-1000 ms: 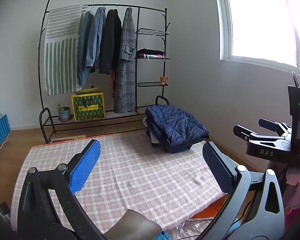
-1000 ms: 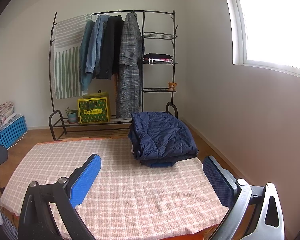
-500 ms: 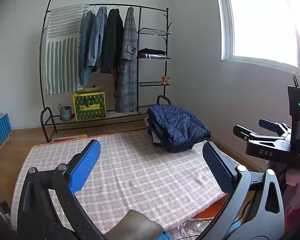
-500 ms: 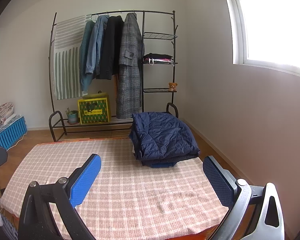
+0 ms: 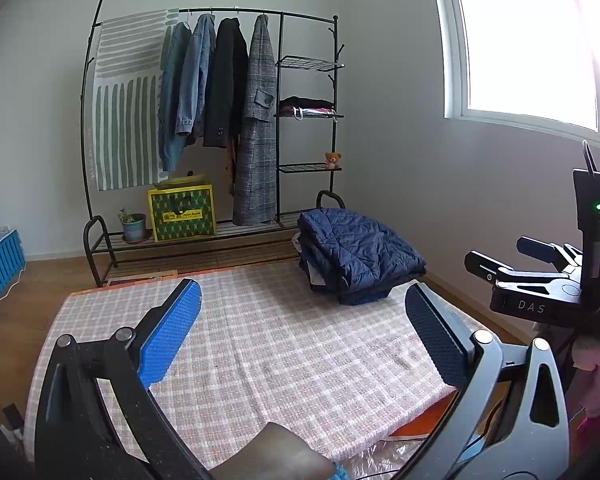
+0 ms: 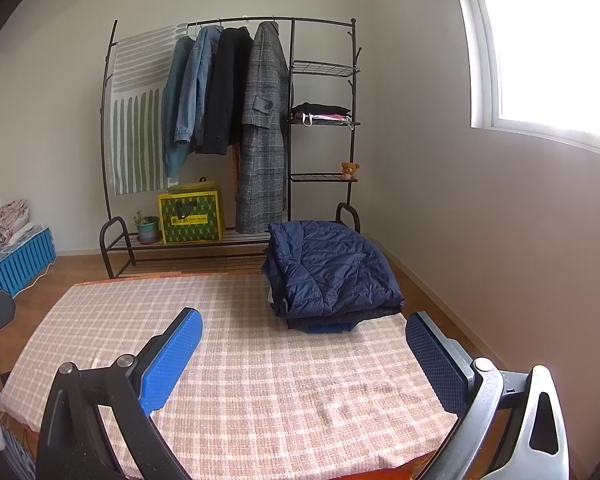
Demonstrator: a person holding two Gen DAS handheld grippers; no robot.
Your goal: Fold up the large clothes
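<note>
Since a second ago, both views have crept a little closer to the rack. The checked mat is left bare. A folded blue jacket is stacked at its far right corner. The left gripper and right gripper are held wide apart, empty. If the pile is bumped, it could be knocked over and unfolded.

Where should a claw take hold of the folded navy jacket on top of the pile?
Judging by its pose, grip the navy jacket at its near folded edge, coming in low from the front over the checked cloth; that edge overhangs the pile and faces both open claws.
</note>
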